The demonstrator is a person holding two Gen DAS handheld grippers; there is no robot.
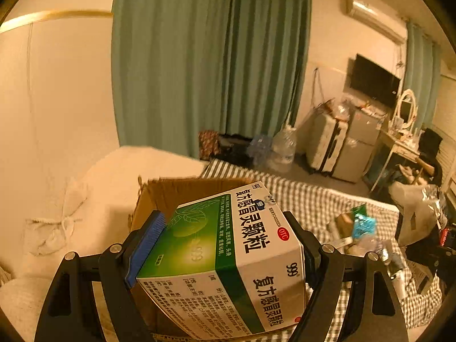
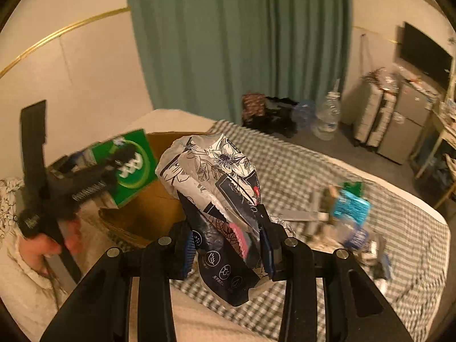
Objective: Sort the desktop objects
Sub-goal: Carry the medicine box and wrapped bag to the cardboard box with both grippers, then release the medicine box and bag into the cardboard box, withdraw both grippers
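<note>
Checked bedspread (image 2: 299,171) below, your left claw (image 1: 228,245) grips the medicine box (image 1: 228,256), right claw (image 2: 228,245) grips the floral pouch (image 2: 216,199); next, release both inside the cardboard box (image 2: 154,208).

Landmark: the cardboard box (image 2: 159,199), set on the bed (image 2: 299,165).
Medicine box (image 1: 228,256): held above the cardboard box's open top, between the left gripper's (image 1: 225,245) pads.
Crumpled packet (image 2: 219,199): held just right of the cardboard box.
Pile of small items (image 2: 342,216): laid well right of the cardboard box.
Curtain (image 2: 236,42): hung behind the cardboard box.
</note>
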